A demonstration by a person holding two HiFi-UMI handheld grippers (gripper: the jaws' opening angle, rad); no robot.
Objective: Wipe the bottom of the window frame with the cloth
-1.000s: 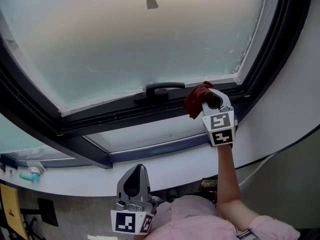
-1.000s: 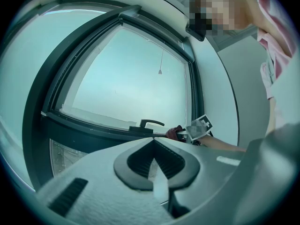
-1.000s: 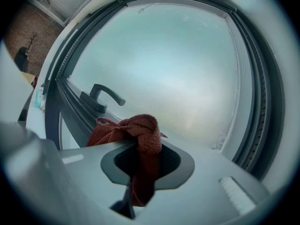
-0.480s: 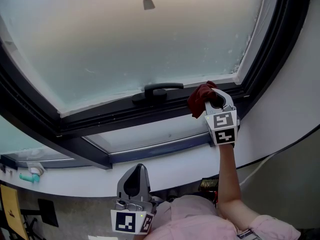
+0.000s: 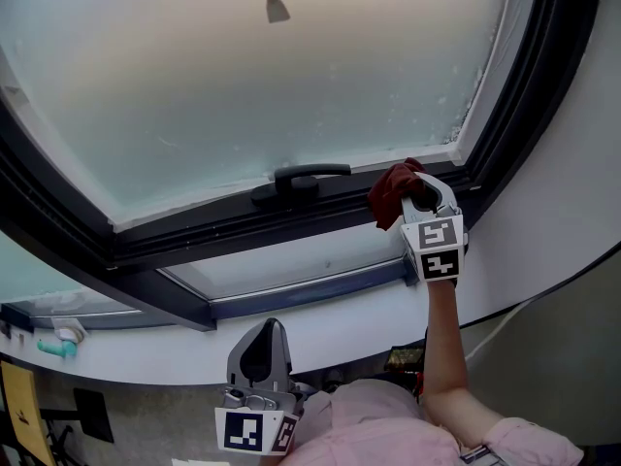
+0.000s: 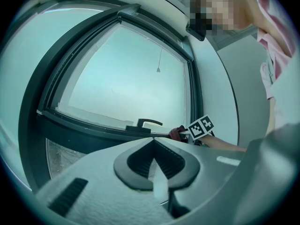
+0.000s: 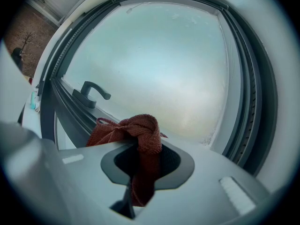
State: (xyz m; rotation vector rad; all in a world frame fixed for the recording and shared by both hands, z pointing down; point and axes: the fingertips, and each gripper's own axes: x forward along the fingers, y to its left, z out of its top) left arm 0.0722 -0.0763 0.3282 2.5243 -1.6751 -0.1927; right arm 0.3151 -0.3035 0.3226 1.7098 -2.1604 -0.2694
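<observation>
My right gripper (image 5: pixel 419 190) is shut on a dark red cloth (image 5: pixel 392 190) and presses it against the bottom of the dark window frame (image 5: pixel 233 223), near its right corner. In the right gripper view the bunched red cloth (image 7: pixel 135 134) hangs from between the jaws, with the frame (image 7: pixel 65 102) to its left. The black window handle (image 5: pixel 296 179) sits left of the cloth. My left gripper (image 5: pixel 260 352) is low, close to the body, away from the window, jaws shut with nothing between them. The left gripper view shows the handle (image 6: pixel 146 123) and the right gripper's marker cube (image 6: pixel 201 127).
Frosted glass (image 5: pixel 272 76) fills the upper view, with a small pull cord end (image 5: pixel 277 8) hanging. A lower pane (image 5: pixel 291 260) lies beneath the frame. A white curved sill (image 5: pixel 194 338) runs below. A teal item (image 5: pixel 56 343) sits at far left. A white wall (image 5: pixel 572 163) stands right.
The right gripper with the cloth has slid slightly rightward along the frame bottom, toward the corner. The left gripper has not moved.
</observation>
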